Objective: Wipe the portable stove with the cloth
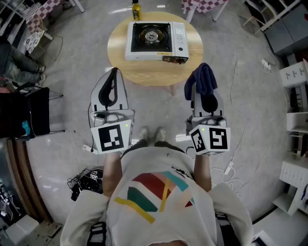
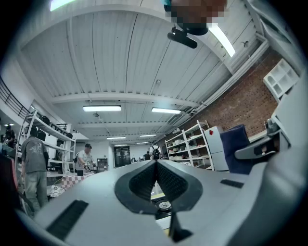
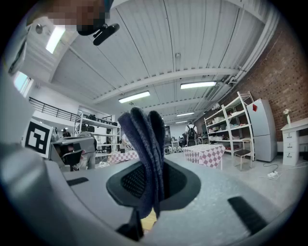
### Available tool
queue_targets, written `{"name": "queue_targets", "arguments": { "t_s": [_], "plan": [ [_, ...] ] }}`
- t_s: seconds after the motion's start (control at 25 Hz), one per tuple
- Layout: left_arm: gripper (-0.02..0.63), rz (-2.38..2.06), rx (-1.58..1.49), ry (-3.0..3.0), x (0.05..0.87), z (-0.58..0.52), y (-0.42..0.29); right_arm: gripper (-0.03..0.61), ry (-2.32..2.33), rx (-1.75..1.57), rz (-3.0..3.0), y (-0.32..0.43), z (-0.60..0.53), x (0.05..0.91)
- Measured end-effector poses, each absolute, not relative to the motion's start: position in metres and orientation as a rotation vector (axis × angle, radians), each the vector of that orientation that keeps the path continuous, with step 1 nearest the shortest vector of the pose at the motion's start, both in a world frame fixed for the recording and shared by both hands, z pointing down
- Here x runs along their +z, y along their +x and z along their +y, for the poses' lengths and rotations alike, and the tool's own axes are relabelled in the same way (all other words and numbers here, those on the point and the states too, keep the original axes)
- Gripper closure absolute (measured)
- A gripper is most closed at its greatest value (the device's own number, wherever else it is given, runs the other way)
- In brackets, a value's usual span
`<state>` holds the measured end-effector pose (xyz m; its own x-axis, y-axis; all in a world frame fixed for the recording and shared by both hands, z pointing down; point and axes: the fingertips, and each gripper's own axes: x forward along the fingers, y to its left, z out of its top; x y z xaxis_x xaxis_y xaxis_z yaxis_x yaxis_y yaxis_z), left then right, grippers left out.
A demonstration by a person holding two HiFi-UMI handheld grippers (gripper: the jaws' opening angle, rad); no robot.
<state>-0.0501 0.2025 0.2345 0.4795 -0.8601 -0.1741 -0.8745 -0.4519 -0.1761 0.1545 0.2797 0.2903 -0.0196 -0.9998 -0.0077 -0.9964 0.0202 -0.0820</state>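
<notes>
Standing just short of the round surface (image 1: 144,72), the person holds both tools raised side by side, tips aimed at the stove (image 1: 155,41). That stove sits mid-surface, burner up, well apart from either tool, so no wiping contact yet.

Right tool (image 1: 210,102) is clamped on the cloth (image 1: 201,79), which is dark blue, folded, bunched above the tips and drooping down one side. I'd say the grip is chosen so a loose wad leads the tool, ready to press flat on the stove top. Left tool (image 1: 114,73) is closed on nothing. My guess is it's kept free to steady the stove body.

Head view gives the layout: stove, surface, a yellow bottle (image 1: 136,10) at the far edge. The right gripper view confirms the pinch, with the cloth folds (image 3: 144,153) standing up between the jaws and blocking any look ahead. The left gripper view shows its jaws meeting along one seam, and through the gap beneath them a burner ring (image 2: 165,205) peeks in, something the right gripper view doesn't give.
</notes>
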Motion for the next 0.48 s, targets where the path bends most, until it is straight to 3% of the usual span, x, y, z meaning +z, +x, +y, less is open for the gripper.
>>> {"name": "queue_targets", "arguments": {
  "t_s": [0.48],
  "plan": [
    [0.609, 1.445, -0.052, -2.472, 0.252, 0.212, -0.031, 0.541, -2.072, -0.143, 2.222, 0.173, 0.279, 0.303]
  ]
}}
